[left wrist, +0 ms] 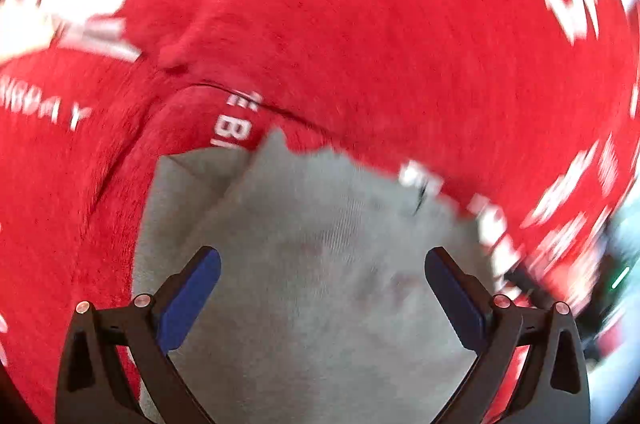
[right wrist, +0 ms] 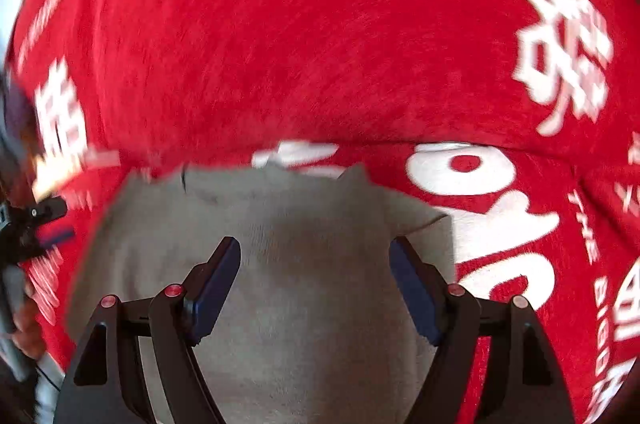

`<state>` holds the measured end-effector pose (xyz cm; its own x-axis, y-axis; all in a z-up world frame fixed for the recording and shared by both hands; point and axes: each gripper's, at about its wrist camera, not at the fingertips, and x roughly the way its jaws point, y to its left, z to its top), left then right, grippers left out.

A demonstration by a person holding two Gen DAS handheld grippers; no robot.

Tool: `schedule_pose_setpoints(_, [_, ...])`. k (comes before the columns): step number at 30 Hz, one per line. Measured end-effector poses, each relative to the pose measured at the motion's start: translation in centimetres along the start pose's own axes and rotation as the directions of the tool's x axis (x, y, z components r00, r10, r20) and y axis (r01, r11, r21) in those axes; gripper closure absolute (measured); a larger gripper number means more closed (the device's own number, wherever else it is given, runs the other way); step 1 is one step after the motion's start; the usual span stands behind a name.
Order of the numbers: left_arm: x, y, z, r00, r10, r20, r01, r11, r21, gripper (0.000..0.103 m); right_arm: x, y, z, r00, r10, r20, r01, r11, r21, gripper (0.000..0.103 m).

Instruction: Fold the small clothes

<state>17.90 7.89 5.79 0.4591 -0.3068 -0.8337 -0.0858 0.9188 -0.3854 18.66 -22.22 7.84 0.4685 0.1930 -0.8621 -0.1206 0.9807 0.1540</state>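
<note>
A small grey garment [left wrist: 320,264] lies flat on a red cloth with white lettering [left wrist: 360,23]. In the left wrist view my left gripper [left wrist: 322,264] is open, its blue pads spread wide just above the grey fabric, holding nothing. In the right wrist view the same grey garment [right wrist: 312,264] lies below my right gripper [right wrist: 316,256], which is open too, pads apart over the fabric. A folded flap of grey cloth [right wrist: 424,216] shows at the garment's right side. Both views are motion-blurred.
The red cloth [right wrist: 320,43] covers the whole surface around the garment. The other gripper's black frame [right wrist: 24,224] shows at the left edge of the right wrist view. A dark object with a green light [left wrist: 616,280] sits at the right edge of the left wrist view.
</note>
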Motion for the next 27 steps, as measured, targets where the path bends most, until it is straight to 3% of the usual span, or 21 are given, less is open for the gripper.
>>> schedule_pose_setpoints(1, [1.0,-1.8,-0.8,0.997,0.075,0.007,-0.076,0.993,0.095,0.001,0.7,1.0,-0.2,1.0,-0.008,-0.024,0.007,0.999,-0.044,0.023])
schedule_pose_setpoints(3, [2.2,-3.5,-1.4,0.987,0.159,0.022,-0.16,0.97,0.184,0.001,2.1,3.3,-0.5,0.998,-0.046,-0.053,0.038,0.987,-0.156,0.023])
schedule_pose_setpoints(6, [4.9,-4.3,-1.6,0.961,0.273,0.036,-0.273,0.927,0.258,0.001,4.2,5.3,-0.5,0.989,-0.141,-0.051,0.121,0.951,-0.286,0.023])
schedule_pose_setpoints(11, [7.9,-2.5,-0.6,0.947,0.321,-0.015,-0.309,0.922,0.233,0.001,7.6,2.2,0.3,0.974,-0.184,-0.135,0.154,0.966,-0.207,0.023])
schedule_pose_setpoints(19, [9.3,-1.9,0.5,0.947,0.32,-0.009,-0.309,0.923,0.23,0.001,8.5,-3.3,1.0,0.983,-0.109,-0.148,0.113,0.993,0.024,0.021])
schedule_pose_setpoints(24, [9.5,-1.7,0.8,0.946,0.325,-0.021,-0.311,0.921,0.235,0.001,8.2,-3.6,0.8,0.98,-0.125,-0.152,0.129,0.991,0.016,0.021])
schedule_pose_setpoints(27, [8.1,-2.0,0.4,0.943,0.333,-0.015,-0.32,0.915,0.246,0.001,6.7,-3.0,0.8,0.97,-0.198,-0.142,0.202,0.979,0.021,0.021])
